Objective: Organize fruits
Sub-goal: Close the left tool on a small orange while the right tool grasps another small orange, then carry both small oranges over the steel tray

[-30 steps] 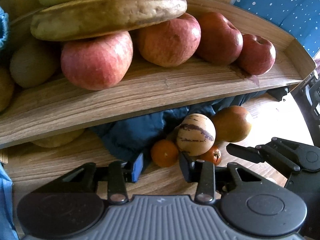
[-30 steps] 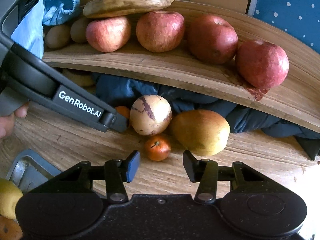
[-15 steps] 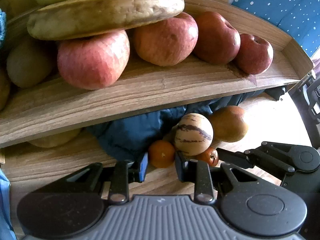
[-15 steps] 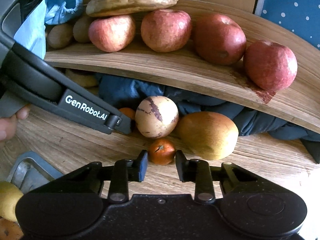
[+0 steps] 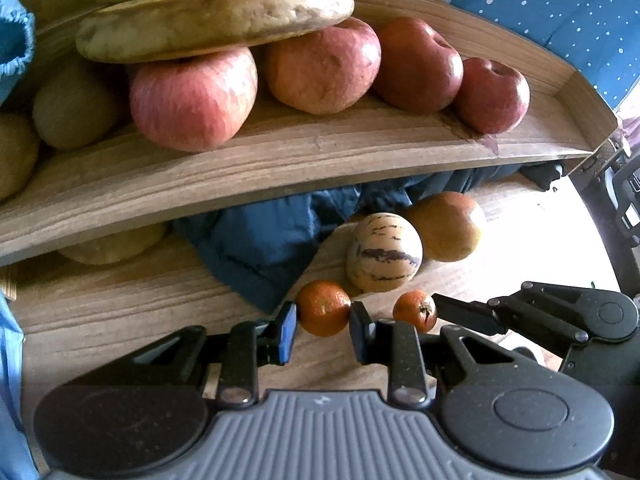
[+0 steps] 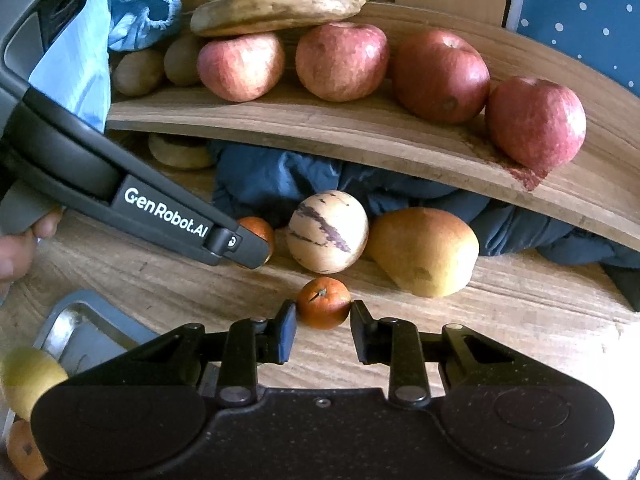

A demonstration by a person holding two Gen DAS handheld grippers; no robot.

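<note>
Two small tangerines lie on the wooden table. My left gripper [image 5: 323,327] is shut on one tangerine [image 5: 323,307], its pads touching both sides. My right gripper [image 6: 323,326] is shut on the other tangerine [image 6: 324,302], which also shows in the left wrist view [image 5: 414,310]. Behind them sit a striped pale melon [image 5: 383,252] [image 6: 327,232] and a yellow-brown pear [image 5: 446,226] [image 6: 426,250]. In the right wrist view the left gripper's arm [image 6: 168,216] half hides the first tangerine [image 6: 258,230].
A raised wooden tray [image 5: 300,160] [image 6: 360,128] holds several red apples [image 5: 194,98], kiwis [image 6: 138,72] and bananas [image 5: 216,16]. Blue cloth [image 5: 260,248] lies under it. A grey metal tray [image 6: 80,336] with a lemon [image 6: 30,380] sits front left.
Both grippers moved forward and closed their jaws, each around its own tangerine.
</note>
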